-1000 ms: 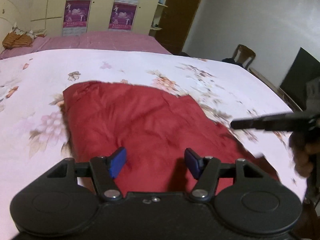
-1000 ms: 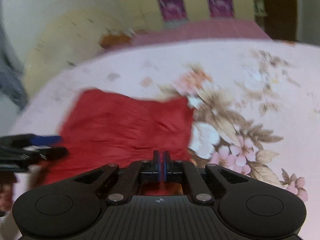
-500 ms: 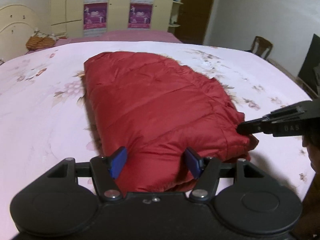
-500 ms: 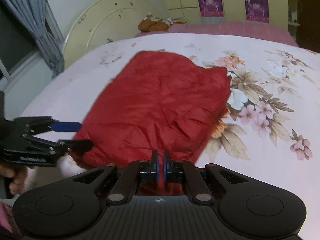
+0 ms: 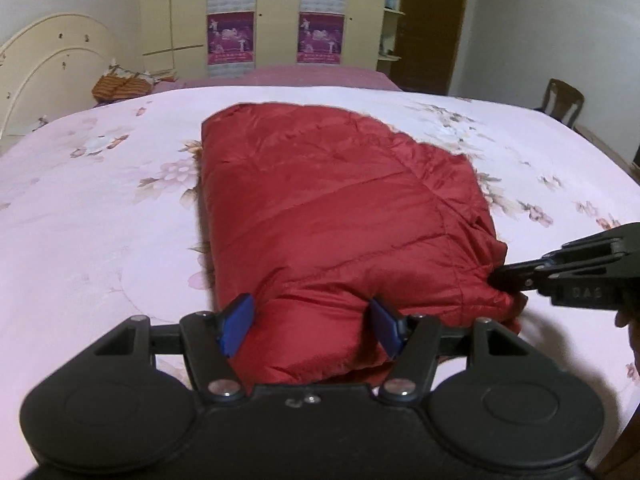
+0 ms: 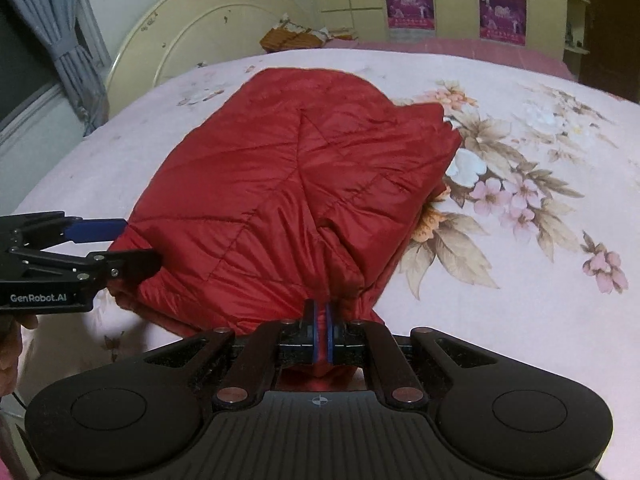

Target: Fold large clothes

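Here the red quilted jacket lies folded on the floral bedspread, its long axis running from 6 o'clock, at the near edge of the bed, toward 12 o'clock and the wardrobe in both wrist views.

Left wrist view: the left gripper sits at 6 o'clock over the jacket's near hem. Its blue pads stand apart with padded fabric bulging between them; whether the pads press that fabric cannot be told. The right gripper enters from 3 o'clock, its tip on the jacket's near right corner.

Right wrist view: the right gripper has its jaws pinched closed on a gathered tuck of red fabric at 6 o'clock, and creases fan away from the pinch toward 12 o'clock. The left gripper appears at 9 o'clock, its two fingers straddling the near left corner of the jacket.

Relation governing the coming move, as a judgement: both grippers hold the same near edge, one per corner region, so the whole garment lies ahead of them. A further fold would carry this edge forward along the long axis toward 12 o'clock. Neither hand is clearly nearer the far edge.
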A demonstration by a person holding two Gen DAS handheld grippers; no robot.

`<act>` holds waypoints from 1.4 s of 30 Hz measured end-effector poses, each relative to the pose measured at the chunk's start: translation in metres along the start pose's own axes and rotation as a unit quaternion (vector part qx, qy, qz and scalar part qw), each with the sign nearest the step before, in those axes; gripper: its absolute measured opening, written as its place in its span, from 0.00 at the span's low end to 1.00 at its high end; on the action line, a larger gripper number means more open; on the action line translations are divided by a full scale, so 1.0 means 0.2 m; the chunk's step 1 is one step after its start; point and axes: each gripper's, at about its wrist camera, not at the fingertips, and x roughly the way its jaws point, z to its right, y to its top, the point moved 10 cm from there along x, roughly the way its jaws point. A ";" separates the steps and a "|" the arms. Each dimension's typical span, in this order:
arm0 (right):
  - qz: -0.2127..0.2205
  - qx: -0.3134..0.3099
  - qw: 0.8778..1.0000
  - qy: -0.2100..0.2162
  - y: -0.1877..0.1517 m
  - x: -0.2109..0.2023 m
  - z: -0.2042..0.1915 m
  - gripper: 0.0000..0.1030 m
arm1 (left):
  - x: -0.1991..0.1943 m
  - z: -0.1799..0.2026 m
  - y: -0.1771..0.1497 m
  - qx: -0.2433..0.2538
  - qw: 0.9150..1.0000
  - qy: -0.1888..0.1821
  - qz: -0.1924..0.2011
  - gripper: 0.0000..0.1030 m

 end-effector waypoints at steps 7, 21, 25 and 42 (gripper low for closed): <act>0.057 0.016 0.998 0.009 0.06 -0.34 -0.02 0.04 | -0.21 0.11 0.03 0.010 0.999 0.015 0.033 0.59; 0.108 0.029 0.991 -0.075 -0.11 -0.82 -0.01 1.00 | -0.63 0.30 -0.04 -0.032 0.995 0.053 0.074 1.00; 0.113 0.035 0.989 -0.091 -0.16 -0.94 -0.06 1.00 | -0.76 0.36 -0.06 -0.030 0.995 0.059 0.081 1.00; 0.150 0.040 0.981 -0.119 -0.37 -1.42 -0.18 1.00 | -1.13 0.61 -0.14 -0.035 0.991 0.066 0.114 1.00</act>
